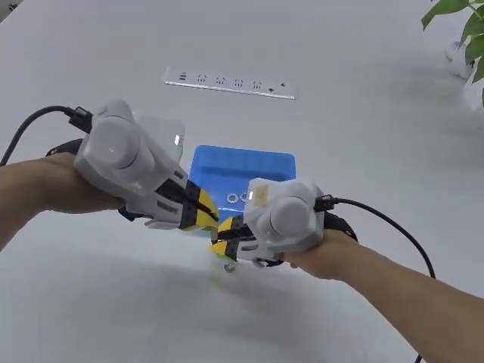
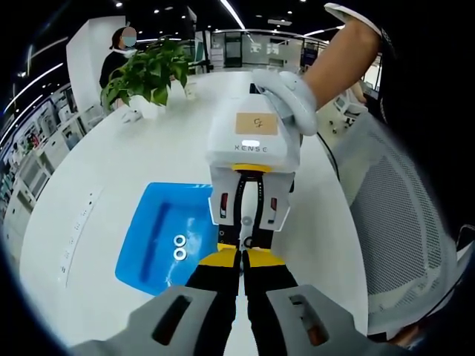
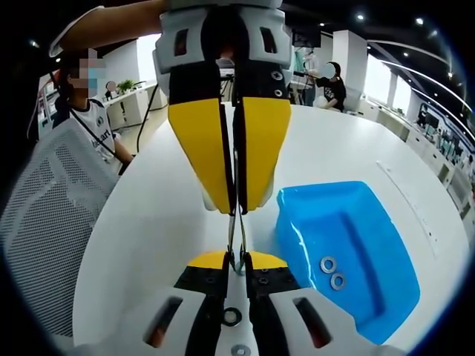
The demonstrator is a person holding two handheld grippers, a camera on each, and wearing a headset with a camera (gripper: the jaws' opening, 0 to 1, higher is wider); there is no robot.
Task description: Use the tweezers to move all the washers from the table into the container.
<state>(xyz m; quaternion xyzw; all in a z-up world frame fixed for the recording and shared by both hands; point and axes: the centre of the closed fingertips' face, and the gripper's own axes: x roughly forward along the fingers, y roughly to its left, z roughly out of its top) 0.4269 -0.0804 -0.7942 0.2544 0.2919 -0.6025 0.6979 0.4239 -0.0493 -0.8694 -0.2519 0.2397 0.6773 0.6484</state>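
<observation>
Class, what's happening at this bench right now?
A person holds the left gripper and right gripper tip to tip beside the blue plastic container, both shut on thin metal tweezers. Two small metal washers lie in the container; what looks like another washer sits on the white table below.

Two washers [image 3: 327, 264] lie in the container [image 1: 249, 162], the power strip [image 1: 231, 83] behind it, a plant [image 1: 465, 30] far right.
</observation>
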